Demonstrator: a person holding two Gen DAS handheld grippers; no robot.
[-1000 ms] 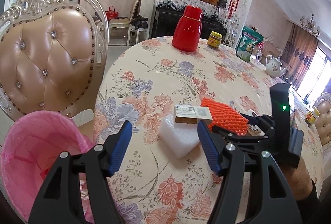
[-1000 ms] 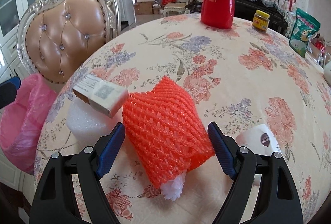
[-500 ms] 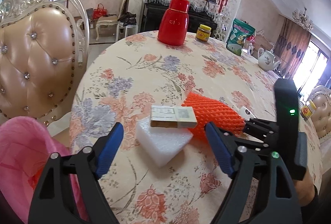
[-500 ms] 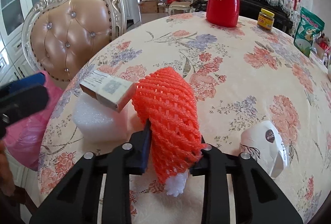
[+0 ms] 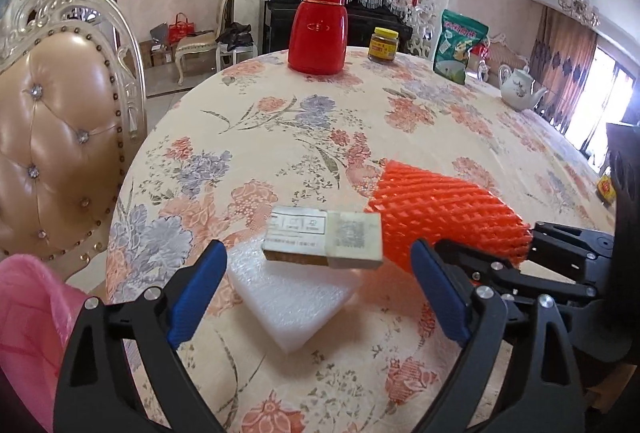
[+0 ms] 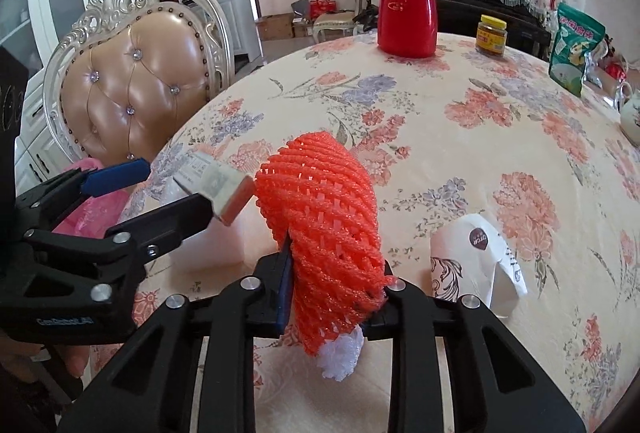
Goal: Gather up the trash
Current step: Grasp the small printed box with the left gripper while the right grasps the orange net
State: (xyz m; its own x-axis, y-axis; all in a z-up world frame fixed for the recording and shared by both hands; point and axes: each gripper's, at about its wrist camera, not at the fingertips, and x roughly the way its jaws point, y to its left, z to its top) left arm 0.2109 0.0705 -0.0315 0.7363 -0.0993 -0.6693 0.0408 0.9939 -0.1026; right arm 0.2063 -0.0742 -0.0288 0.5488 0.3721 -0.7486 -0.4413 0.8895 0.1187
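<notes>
My right gripper is shut on an orange foam net with white foam poking out below; the net's far end stands up off the floral table. In the left wrist view the net lies right of a small cardboard box, which rests on a white foam block. My left gripper hovers over these two, its jaws opening on either side of them, pads not touching. A pink trash bag hangs off the table's left edge. A crumpled white paper cup lies right of the net.
A red thermos, a yellow-lidded jar, a green snack bag and a white teapot stand at the table's far side. A tufted leather chair stands left, behind the pink bag.
The right gripper closed on the orange net and lifted its near end. The left gripper moved in over the box and foam block, its jaws spreading wider.
</notes>
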